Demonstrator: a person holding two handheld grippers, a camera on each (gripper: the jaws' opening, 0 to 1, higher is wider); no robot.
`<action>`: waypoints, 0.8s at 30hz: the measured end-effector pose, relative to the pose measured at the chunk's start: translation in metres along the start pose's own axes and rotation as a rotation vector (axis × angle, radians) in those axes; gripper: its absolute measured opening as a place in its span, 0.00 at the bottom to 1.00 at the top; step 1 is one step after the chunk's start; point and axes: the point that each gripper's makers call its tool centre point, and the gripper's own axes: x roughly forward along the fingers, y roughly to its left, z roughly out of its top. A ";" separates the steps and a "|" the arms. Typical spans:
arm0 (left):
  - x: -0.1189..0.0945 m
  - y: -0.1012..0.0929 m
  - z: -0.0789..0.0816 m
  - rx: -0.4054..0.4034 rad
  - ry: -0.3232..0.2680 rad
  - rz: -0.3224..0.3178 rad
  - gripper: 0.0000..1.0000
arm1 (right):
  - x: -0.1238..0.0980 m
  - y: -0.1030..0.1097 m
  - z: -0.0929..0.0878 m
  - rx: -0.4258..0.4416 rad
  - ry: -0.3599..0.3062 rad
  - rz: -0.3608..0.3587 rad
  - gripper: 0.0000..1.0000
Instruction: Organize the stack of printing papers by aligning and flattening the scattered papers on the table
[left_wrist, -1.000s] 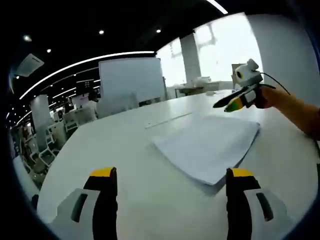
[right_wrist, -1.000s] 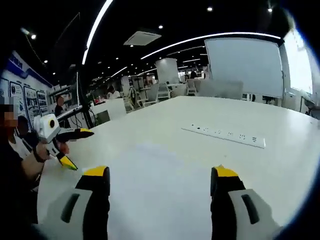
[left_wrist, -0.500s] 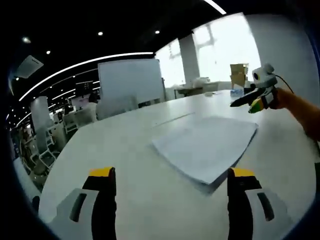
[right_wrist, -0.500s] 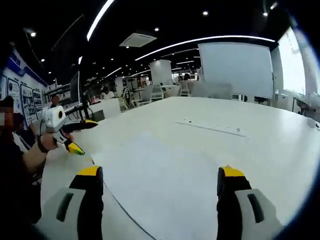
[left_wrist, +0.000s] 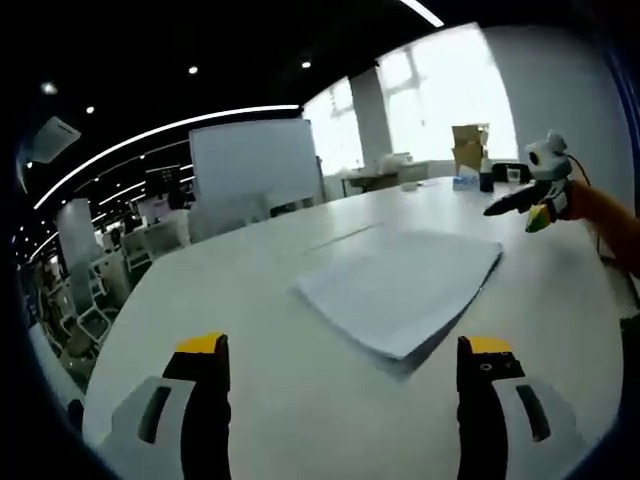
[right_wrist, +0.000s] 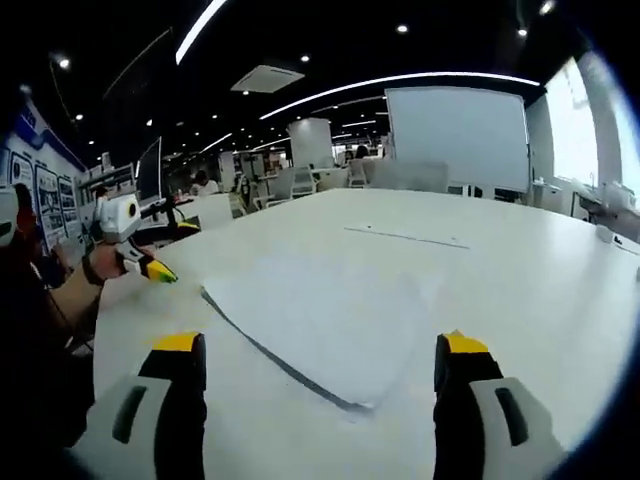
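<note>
A stack of white printing paper (left_wrist: 405, 285) lies flat on the white table (left_wrist: 250, 300), its sheets fairly well squared. My left gripper (left_wrist: 340, 350) is open, its yellow-tipped jaws standing wide apart short of the stack's near corner. In the left gripper view my right gripper (left_wrist: 525, 208) hovers at the far right beyond the stack, held by a hand. In the right gripper view the same stack (right_wrist: 310, 320) lies ahead of my open right gripper (right_wrist: 315, 350), and my left gripper (right_wrist: 160, 262) is seen at the far left beside the stack's edge.
A long power strip (right_wrist: 400, 237) is set into the table beyond the paper. A whiteboard (left_wrist: 250, 165) and office chairs stand behind the table. A cardboard box (left_wrist: 467, 150) and small items sit at the table's far end. A person's arm (right_wrist: 70, 300) is at the left.
Both cameras have pulled back from the stack. In the right gripper view the whole stack now shows; in the left gripper view the right gripper has drifted further right and away.
</note>
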 end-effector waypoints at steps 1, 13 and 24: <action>-0.002 -0.001 -0.001 0.001 0.002 -0.002 0.97 | -0.006 0.001 -0.002 0.003 -0.003 -0.003 0.90; -0.029 -0.007 -0.014 0.015 0.031 -0.027 0.97 | -0.061 0.006 -0.031 0.017 0.019 -0.070 0.90; -0.051 -0.010 -0.020 0.027 0.060 -0.043 0.97 | -0.090 0.010 -0.043 0.022 0.048 -0.100 0.90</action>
